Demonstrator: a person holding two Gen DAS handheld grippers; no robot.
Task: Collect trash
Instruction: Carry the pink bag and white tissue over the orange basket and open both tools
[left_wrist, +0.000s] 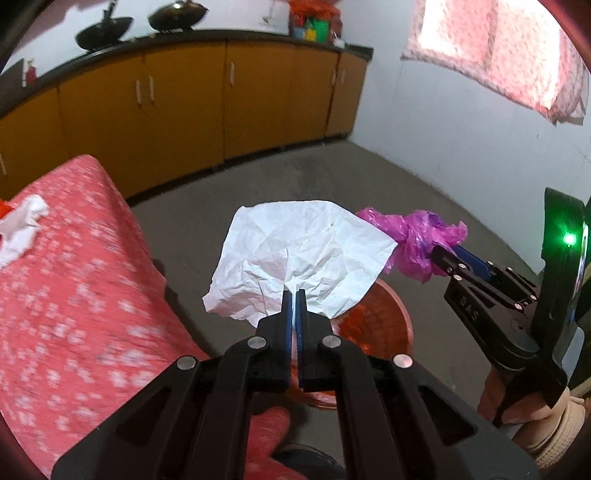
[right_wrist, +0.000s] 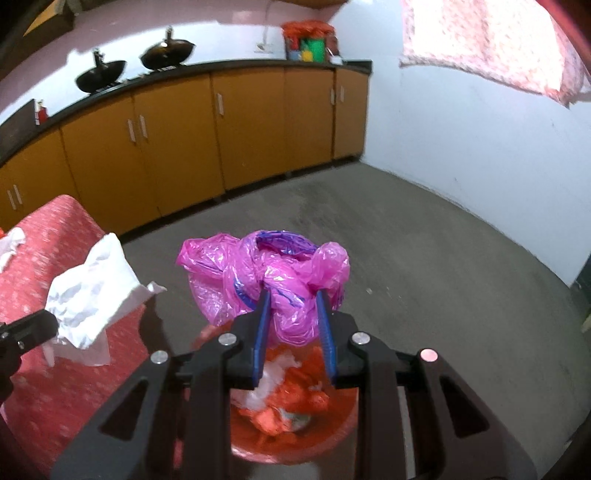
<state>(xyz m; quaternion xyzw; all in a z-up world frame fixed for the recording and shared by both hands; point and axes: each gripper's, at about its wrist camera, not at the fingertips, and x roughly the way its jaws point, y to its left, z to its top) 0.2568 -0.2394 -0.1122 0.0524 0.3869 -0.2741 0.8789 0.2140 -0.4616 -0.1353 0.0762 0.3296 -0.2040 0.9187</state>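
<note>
Left wrist view, crumpled white paper (left_wrist: 303, 254) fanning upward from left hand-held gripper (left_wrist: 294, 295)

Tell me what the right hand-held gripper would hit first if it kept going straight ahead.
Apparently only bare floor: the right hand-held gripper, shut on the pink bag, has nothing else ahead; depth is uncertain.

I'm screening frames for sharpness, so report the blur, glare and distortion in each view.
Left wrist view: red bedspread smeared by motion blur, white paper sharp, window curtain blown out, cabinets bowed by fisheye. Right wrist view: pink plastic bag fairly sharp, red bin below soft, curtain overexposed.
</note>
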